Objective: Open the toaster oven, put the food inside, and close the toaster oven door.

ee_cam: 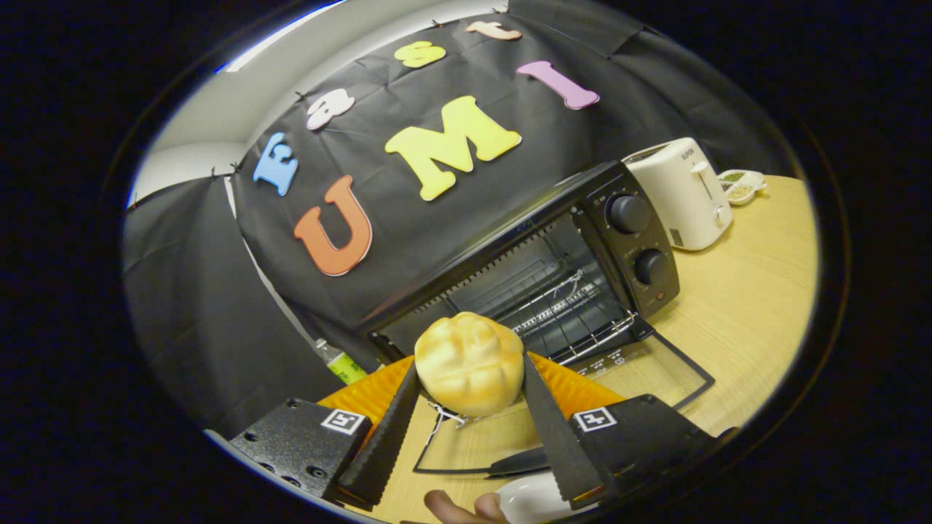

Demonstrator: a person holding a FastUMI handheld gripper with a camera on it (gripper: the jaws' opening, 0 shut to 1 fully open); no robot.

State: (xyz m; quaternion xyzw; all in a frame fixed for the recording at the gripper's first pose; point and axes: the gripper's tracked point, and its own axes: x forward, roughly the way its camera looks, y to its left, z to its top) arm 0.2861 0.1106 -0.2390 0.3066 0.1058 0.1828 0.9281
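Bread roll (470,362), soft-looking, light and likely easily squashed, sits pinched at its sides between the fingers of the tongs (470,393), closed on it, with the open toaster oven (539,269) and its lowered door (655,364) just beyond.

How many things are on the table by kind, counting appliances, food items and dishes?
Appliances: 2, the toaster oven with its door open and the white toaster.
Food items: 1, the bun gripped between the gripper fingers.
Dishes: 3, the orange plate, the white dish and the small divided dish.
Total: 6
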